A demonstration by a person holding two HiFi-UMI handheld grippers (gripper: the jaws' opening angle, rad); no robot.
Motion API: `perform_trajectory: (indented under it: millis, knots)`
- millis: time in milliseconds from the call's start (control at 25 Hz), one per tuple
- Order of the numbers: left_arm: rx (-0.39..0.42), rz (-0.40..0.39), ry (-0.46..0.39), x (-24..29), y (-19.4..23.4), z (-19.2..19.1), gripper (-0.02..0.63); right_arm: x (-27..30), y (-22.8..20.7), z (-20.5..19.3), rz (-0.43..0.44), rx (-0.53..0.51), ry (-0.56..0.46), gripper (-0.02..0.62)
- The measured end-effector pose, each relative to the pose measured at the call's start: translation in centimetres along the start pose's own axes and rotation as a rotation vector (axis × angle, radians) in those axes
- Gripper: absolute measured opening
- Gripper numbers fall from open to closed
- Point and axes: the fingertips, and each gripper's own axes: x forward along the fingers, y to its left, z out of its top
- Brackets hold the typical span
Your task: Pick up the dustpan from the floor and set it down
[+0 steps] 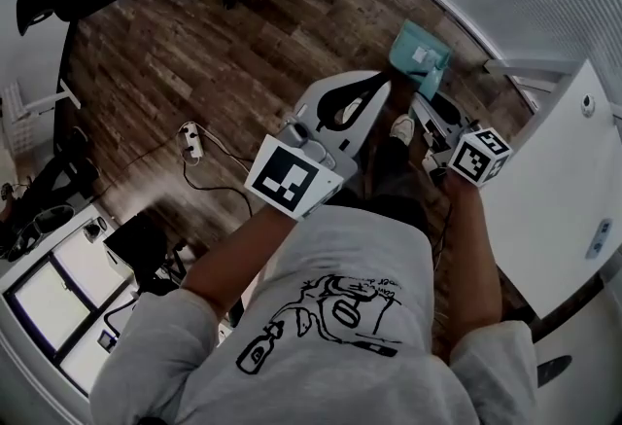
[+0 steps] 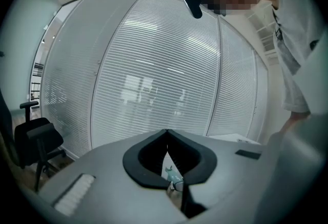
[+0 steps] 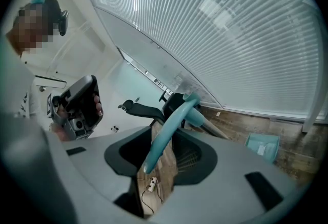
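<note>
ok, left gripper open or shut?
Shut. The left gripper shows its two jaw tips touching in its own view, nothing gripped between them.

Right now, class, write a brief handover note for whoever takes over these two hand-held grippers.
Left hand-held gripper: jaws together, empty.
Right hand-held gripper: shut on the dustpan, by its teal handle.
Pan: ahead of the person, low at the wooden floor; whether it touches is unclear.
Done: dustpan gripped.
Left to do: rest it on the floor, then open the jaws.
</note>
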Motion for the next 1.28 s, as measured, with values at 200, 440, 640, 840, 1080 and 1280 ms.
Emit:
perform_trajectory:
  millis: [200,440,640,840,1080,1280]
  knots:
    - [-0.004,0.000,0.011,0.2,-0.2,-0.6,0.002,0.0,-1.5,-1.0,-0.001,0.006,-0.007,0.120]
    - [-0.003,0.007,0.025,0.0,0.1,-1.3,0.002,0.6,-2.8,-1.9,-0.009,0.022,-0.013,0.118]
    - [0.000,0.008,0.031,-0.2,0.2,-1.2,0.002,1.1,-4.0,-2.4,-0.017,0.033,-0.009,0.118]
    - [0.000,0.010,0.036,-0.3,0.2,-1.3,0.002,1.4,-5.5,-3.5,-0.033,0.057,0.007,0.115]
    - [-0.010,0.013,0.029,-0.5,0.2,-1.2,0.002,1.5,-6.9,-4.2,-0.045,0.080,0.008,0.115]
    - [-0.011,0.012,0.039,-0.8,-0.1,-1.5,0.002,1.8,-7.8,-4.6,-0.053,0.087,0.022,0.115]
